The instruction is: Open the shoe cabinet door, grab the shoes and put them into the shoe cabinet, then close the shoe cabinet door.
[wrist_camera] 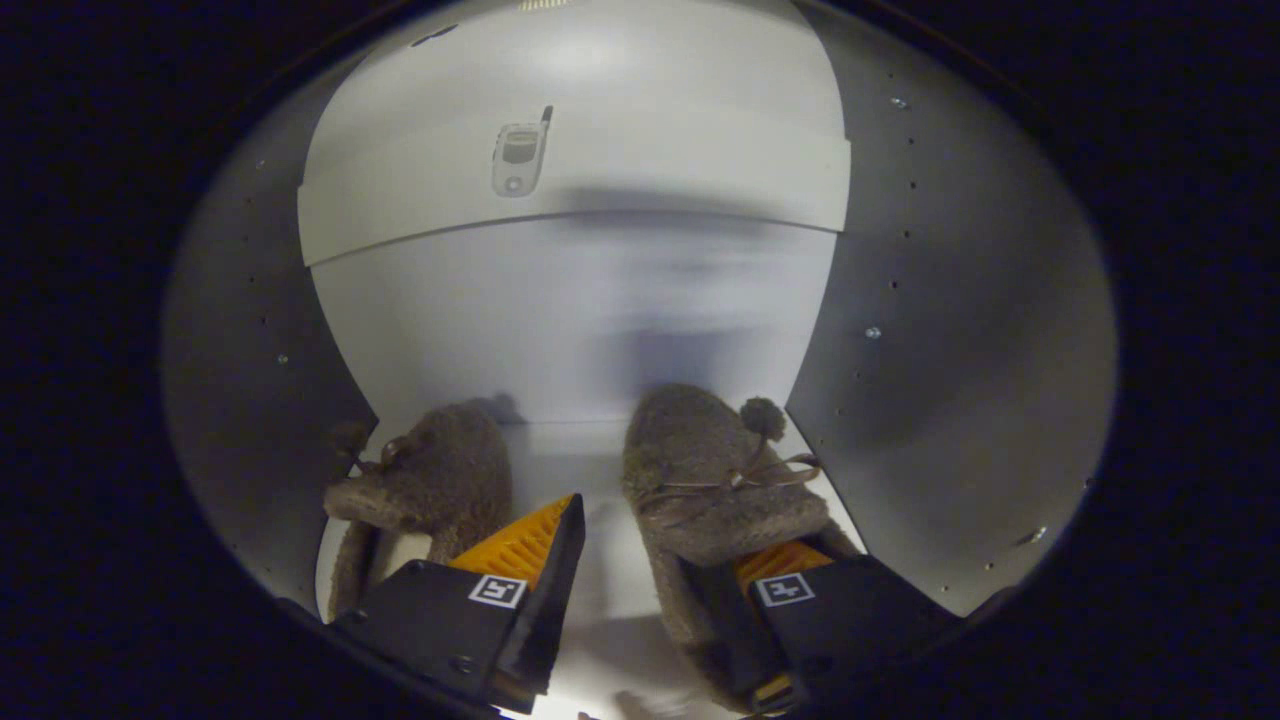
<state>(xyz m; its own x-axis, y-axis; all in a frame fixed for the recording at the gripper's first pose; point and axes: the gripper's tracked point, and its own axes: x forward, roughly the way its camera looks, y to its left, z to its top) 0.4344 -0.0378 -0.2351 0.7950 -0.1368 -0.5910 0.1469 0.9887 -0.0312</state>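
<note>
Two brown fuzzy slippers lie on the white floor (590, 470) of the shoe cabinet, toes toward the back wall. The left slipper (440, 480) rests just left of and beyond my left finger. The right slipper (710, 470), with a pompom and lace bow, lies partly between the fingers, and its heel end covers the tip of my right finger (800, 590). My gripper (680, 525) is open, reaching into the cabinet. A gap of bare floor separates the left finger (520, 550) from the right slipper's side, so only one finger is at the shoe.
The cabinet's grey side walls (940, 330), dotted with small holes, close in left and right. The white back panel (570, 320) rises behind the slippers. A white board (600, 150) above it carries a small picture of a phone (520, 155).
</note>
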